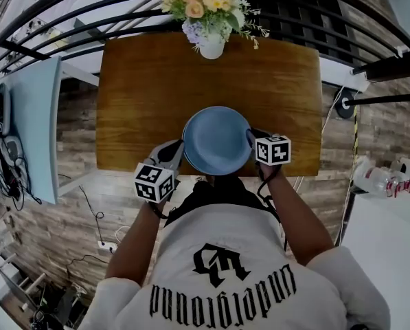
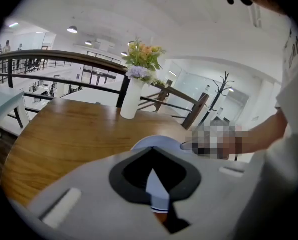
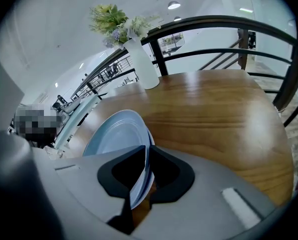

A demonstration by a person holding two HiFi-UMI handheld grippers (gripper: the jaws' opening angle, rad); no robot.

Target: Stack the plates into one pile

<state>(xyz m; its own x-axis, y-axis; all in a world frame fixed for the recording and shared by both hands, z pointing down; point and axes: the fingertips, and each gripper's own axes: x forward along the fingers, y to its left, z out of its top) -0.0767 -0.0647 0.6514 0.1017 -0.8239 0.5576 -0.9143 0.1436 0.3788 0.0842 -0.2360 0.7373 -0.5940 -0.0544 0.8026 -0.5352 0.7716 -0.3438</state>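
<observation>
A light blue plate is held between both grippers just above the near edge of the wooden table. My left gripper is shut on the plate's left rim, my right gripper on its right rim. In the left gripper view the plate runs out past the jaws and its rim sits in my left gripper. In the right gripper view the plate stands tilted, its edge clamped in my right gripper. A second darker rim shows just behind it; I cannot tell whether that is another plate.
A white vase of flowers stands at the table's far edge, also seen as the vase and the vase. A black railing curves behind the table. A pale blue panel stands to the left.
</observation>
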